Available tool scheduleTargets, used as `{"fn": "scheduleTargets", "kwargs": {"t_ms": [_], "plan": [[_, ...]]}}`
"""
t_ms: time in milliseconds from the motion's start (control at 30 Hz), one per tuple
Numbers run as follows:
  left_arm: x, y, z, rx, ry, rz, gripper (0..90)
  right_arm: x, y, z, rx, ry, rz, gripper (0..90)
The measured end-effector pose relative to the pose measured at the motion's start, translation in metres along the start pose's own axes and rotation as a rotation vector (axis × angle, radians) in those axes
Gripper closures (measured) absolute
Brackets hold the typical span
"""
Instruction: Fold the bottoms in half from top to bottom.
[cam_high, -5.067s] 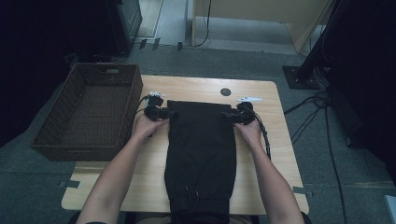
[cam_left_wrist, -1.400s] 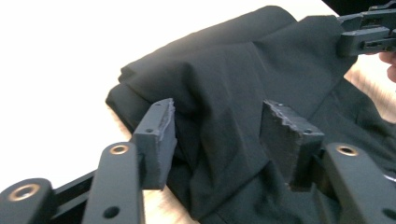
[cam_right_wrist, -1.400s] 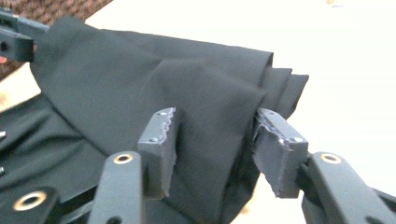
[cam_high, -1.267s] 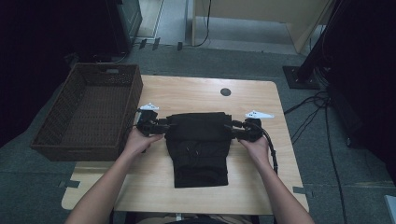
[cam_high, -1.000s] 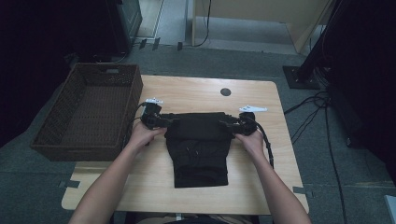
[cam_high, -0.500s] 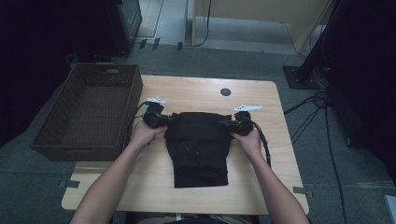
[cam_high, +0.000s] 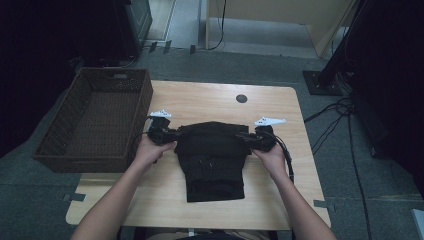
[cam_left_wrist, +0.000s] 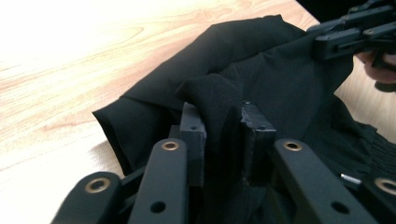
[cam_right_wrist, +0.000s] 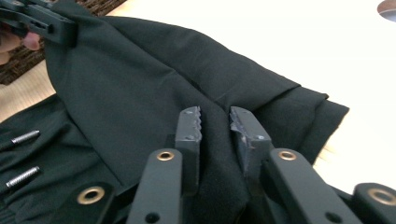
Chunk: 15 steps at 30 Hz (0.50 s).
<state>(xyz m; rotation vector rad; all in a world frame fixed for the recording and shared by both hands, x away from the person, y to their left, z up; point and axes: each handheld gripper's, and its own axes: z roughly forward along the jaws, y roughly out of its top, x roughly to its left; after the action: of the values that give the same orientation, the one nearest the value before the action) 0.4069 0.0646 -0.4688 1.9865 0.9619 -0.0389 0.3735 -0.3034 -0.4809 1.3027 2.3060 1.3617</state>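
I have the black garment (cam_high: 214, 157) lying folded in the middle of the tabletop (cam_high: 210, 102), its far edge lifted into a ridge between my two hands and its lower part flat toward the near edge. My left tongs (cam_left_wrist: 223, 135) are clamped on a bunched fold at the garment's left corner — the cloth fills the gap between the pads, after the jaws have just been easing open a little. My right tongs (cam_right_wrist: 215, 133) pinch the right corner the same way, fabric pressed between the toothed pads, those jaws also having just opened slightly. In the high view the left tongs (cam_high: 170, 136) and right tongs (cam_high: 248, 140) sit at either end of the raised edge. Drawstring tips (cam_right_wrist: 23, 136) lie on the cloth below the fold. To the left, just beside my left hand (cam_high: 150, 150), stands the brown wicker basket (cam_high: 127, 95), its wall close to the tabletop's left side. A small dark round spot (cam_high: 241, 98) sits on the tabletop beyond the garment — well apart from it.
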Motion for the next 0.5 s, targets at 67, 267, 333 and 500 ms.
{"fn": "scheduleTargets", "kwargs": {"t_ms": [67, 267, 333, 500], "plan": [[-0.002, 0.000, -0.003, -0.012, 0.005, 0.008, 67.4, 0.000, -0.001, -0.006, -0.032, -0.015, 0.006, 71.1], [-0.003, 0.000, -0.004, 0.008, -0.003, 0.000, 73.9, 0.002, -0.002, -0.007, -0.024, -0.015, 0.007, 79.4], [-0.006, 0.000, -0.006, 0.013, -0.023, 0.016, 79.3, 0.005, -0.001, -0.010, -0.028, 0.012, 0.011, 83.6], [-0.015, 0.000, -0.016, -0.003, -0.040, 0.019, 81.7, 0.013, 0.003, -0.021, -0.043, 0.062, 0.021, 85.5]]}}
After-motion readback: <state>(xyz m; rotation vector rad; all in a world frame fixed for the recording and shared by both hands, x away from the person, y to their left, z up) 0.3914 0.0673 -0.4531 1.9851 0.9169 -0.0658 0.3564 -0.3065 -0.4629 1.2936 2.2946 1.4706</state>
